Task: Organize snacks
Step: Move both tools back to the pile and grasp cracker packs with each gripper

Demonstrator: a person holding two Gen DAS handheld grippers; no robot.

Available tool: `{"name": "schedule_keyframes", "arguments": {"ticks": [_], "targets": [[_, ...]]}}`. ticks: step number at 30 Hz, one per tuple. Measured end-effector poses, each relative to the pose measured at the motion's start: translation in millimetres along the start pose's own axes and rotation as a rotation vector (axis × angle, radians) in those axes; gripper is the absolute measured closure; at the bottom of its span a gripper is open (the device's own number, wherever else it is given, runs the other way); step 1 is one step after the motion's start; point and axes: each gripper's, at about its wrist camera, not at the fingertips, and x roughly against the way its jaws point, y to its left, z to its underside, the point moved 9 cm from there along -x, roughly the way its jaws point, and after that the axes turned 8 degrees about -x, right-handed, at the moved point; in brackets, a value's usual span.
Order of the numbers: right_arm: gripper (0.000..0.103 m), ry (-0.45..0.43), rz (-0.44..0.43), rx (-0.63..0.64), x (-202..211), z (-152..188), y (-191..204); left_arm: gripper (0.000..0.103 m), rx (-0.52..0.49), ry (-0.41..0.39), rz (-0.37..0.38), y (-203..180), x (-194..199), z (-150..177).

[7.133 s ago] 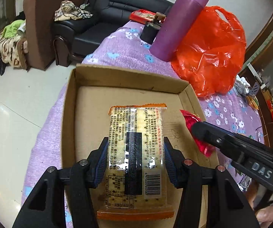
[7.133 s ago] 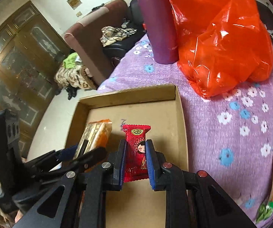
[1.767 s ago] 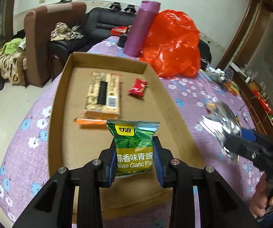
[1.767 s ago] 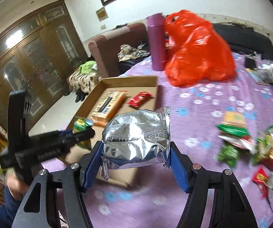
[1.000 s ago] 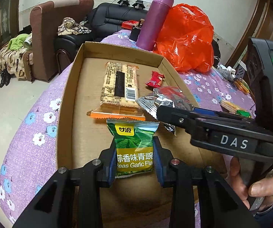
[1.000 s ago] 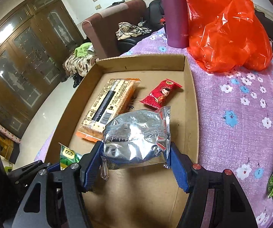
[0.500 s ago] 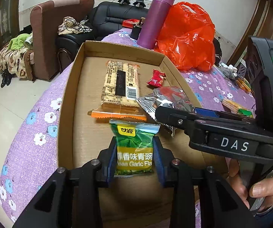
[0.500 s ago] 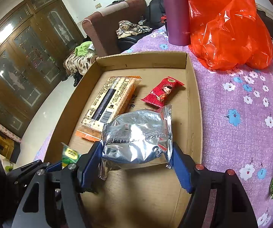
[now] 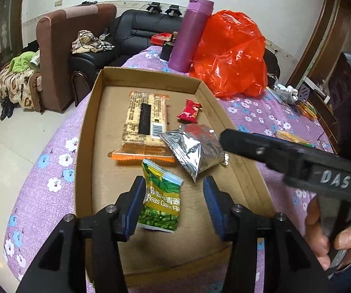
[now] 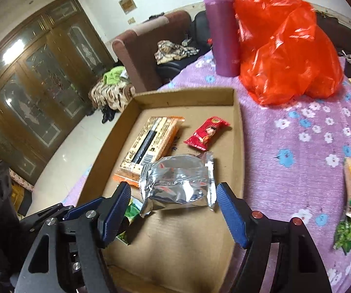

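Left wrist: left gripper [image 9: 173, 201] jaws opening, green pea packet [image 9: 162, 201] between them, leaning on left pad, long axis running away from camera, inside cardboard box [image 9: 85, 146].
Right wrist: right gripper [image 10: 173, 210] spread, crinkled silver packet [image 10: 177, 183] lying crosswise in box, pads clear.

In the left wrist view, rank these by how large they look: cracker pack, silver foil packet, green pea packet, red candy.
1. cracker pack, largest
2. and 3. silver foil packet and green pea packet: they look alike, and the pea packet sits nearer the camera, so unranked
4. red candy, smallest, also farthest
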Motion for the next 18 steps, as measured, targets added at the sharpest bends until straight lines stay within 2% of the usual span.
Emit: {"name": "schedule_keyframes", "arguments": {"ticks": [6,9,13,15,18], "targets": [[0.025,-0.039,-0.013,-0.079,28.7,-5.9,-29.9,0.054,-0.024,-0.003,0.005,-14.6,3.0,-2.8],[0.025,-0.092,0.037,-0.102,50.6,-21.1,-56.8,0.054,-0.041,-0.011,0.005,-22.4,6.8,-5.2],[0.025,-0.180,0.159,-0.222,90.2,-47.1,-123.0,0.054,-0.053,-0.023,0.022,-32.4,13.8,-9.6],[0.026,-0.179,0.192,-0.291,102.8,-50.2,-154.3,0.053,-0.054,-0.021,0.044,-38.5,14.8,-12.7],[0.026,-0.190,0.168,-0.373,119.5,-47.9,-185.9,0.052,-0.069,-0.021,0.080,-52.5,16.2,-19.4]]}}
